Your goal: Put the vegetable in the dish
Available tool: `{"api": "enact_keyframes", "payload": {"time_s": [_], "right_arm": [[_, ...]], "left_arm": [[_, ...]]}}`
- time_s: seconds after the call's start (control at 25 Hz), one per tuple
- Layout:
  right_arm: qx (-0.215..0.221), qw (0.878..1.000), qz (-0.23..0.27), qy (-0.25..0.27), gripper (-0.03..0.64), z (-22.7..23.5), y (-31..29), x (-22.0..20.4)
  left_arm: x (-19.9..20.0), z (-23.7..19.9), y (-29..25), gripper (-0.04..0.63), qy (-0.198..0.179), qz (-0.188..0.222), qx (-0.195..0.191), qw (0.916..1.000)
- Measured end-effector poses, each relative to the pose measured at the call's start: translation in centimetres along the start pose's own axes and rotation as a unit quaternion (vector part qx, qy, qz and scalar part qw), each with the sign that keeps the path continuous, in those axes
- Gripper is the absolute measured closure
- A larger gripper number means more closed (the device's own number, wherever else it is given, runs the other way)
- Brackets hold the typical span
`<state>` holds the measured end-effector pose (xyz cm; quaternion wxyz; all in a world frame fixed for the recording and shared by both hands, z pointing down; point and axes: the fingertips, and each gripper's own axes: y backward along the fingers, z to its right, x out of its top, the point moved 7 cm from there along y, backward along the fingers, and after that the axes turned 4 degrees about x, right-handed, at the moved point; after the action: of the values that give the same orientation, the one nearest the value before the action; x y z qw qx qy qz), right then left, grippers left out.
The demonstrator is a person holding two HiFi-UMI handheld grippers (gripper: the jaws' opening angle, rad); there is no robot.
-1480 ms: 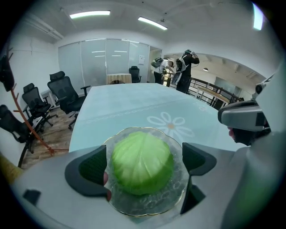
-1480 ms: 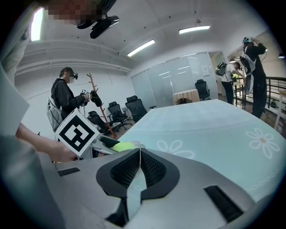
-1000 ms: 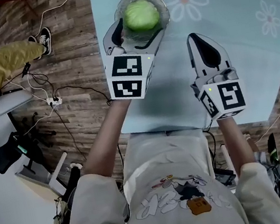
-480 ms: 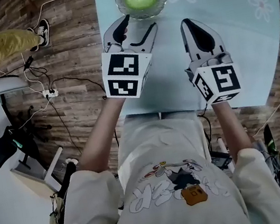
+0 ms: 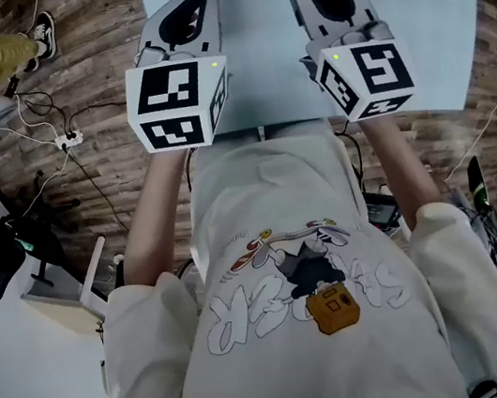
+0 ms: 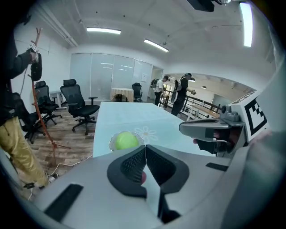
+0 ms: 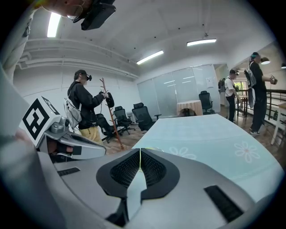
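Pulled the left gripper (image 6: 145, 150) and right gripper (image 7: 140, 154) back toward the chest, away from the clear glass dish (image 6: 111, 143). Just closed the left jaws, now clenched on nothing. Left the round green cabbage (image 6: 126, 140) sitting in that dish, well ahead on the pale blue flower-print worktop (image 6: 129, 117). Right jaws clenched too, empty.

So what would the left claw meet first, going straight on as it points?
Probably the pale blue flower-print table top, close beside the clear glass dish holding the round green vegetable, slightly left of its line; depth is unclear. The left claw has just closed on nothing.
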<state>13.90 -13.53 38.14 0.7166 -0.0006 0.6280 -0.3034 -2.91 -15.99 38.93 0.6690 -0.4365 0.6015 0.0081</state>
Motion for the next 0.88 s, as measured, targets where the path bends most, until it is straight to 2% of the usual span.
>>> {"api": "enact_keyframes", "payload": {"time_s": [0.2, 0.6, 0.88], "right_arm": [[0.003, 1.0, -0.016, 0.004, 0.589, -2.1, 2.1, -1.1], [0.013, 1.0, -0.008, 0.0, 0.589, -5.6, 6.2, -0.1], [0.006, 1.0, 0.004, 0.011, 0.589, -7.4, 9.0, 0.7]], "left_arm": [[-0.9, 0.8, 3.0, 0.589, 0.014, 0.009, -0.005, 0.9999], [-1.2, 3.6, 8.2, 0.589, 0.02, 0.033, -0.029, 0.9988], [-1.4, 5.2, 10.9, 0.589, 0.008, 0.042, -0.057, 0.9974]]}}
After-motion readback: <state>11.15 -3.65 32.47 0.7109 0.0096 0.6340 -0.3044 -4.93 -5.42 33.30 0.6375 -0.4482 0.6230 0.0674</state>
